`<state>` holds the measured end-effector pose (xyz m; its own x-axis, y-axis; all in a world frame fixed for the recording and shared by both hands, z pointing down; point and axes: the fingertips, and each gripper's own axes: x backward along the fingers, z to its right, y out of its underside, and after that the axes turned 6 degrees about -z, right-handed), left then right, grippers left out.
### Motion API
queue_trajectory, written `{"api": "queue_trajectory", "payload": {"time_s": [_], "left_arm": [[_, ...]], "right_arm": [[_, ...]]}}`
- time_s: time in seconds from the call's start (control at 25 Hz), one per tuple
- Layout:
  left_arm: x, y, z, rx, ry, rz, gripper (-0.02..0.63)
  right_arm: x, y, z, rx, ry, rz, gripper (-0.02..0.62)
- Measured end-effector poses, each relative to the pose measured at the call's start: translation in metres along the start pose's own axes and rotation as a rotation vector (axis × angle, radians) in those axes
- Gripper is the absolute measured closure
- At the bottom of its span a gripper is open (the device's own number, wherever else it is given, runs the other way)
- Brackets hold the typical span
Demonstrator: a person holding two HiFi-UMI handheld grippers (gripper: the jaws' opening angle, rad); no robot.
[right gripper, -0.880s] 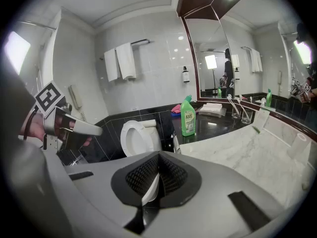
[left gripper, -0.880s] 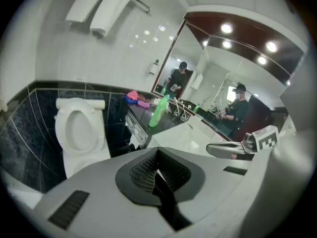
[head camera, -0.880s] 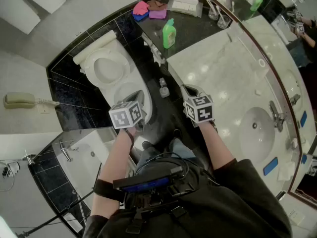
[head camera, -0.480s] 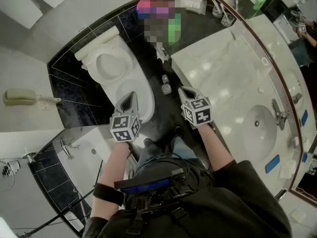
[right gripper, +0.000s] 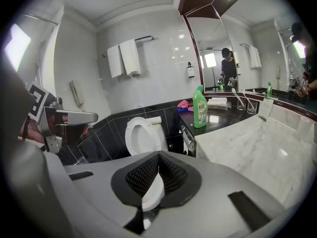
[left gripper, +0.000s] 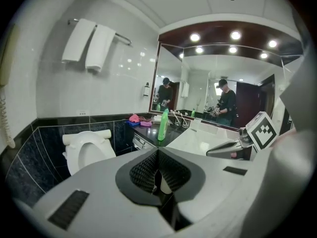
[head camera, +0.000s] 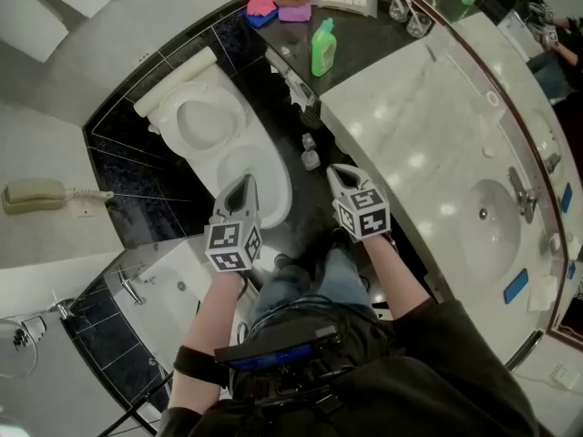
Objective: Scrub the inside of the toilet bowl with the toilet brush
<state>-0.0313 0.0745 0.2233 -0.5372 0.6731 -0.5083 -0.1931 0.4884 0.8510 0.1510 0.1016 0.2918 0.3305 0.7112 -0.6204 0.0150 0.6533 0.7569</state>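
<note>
Leftmost, a wall telephone [head camera: 36,194] hung on pale tile; beside it the white toilet [head camera: 223,139] stood against a dark-tiled wall, its long axis running from that wall at the upper left down toward the person [head camera: 364,371], the rounded front of its bowl pointing to the lower right; the left hand-held gripper [head camera: 241,183] hovered with its tip over that front edge in the head view, angled downward, and its own view showed the pads together with nothing clamped, only white porcelain glimpsed behind them; two small bottles [head camera: 310,153] stood on the dark floor between the toilet and the cabinet; farther back, pink and purple cloths [head camera: 273,5] and a green bottle [head camera: 323,48] sat on the black end of the worktop [head camera: 428,135]; the right hand-held gripper [head camera: 339,169] was held near the worktop's edge, likewise tilted down, jaws closed on nothing and facing the toilet; rightmost, an oval basin [head camera: 487,226] was sunk in the pale marble.
</note>
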Motion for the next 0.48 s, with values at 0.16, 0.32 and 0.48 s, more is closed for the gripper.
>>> {"api": "queue_trajectory", "payload": {"time_s": [0.16,0.32,0.48], "left_arm": [[-0.007,0.013,-0.011,-0.004,0.026,0.016,0.604],[-0.023,0.031,-0.011,-0.036,0.076,0.001,0.604],[-0.042,0.058,-0.015,-0.039,0.089,-0.03,0.604]], "right_arm": [[-0.019,0.013,-0.009,0.003,0.008,0.041,0.574],[-0.043,0.039,0.004,-0.001,0.072,0.084,0.565],[-0.079,0.064,0.019,-0.01,0.099,0.095,0.557]]}}
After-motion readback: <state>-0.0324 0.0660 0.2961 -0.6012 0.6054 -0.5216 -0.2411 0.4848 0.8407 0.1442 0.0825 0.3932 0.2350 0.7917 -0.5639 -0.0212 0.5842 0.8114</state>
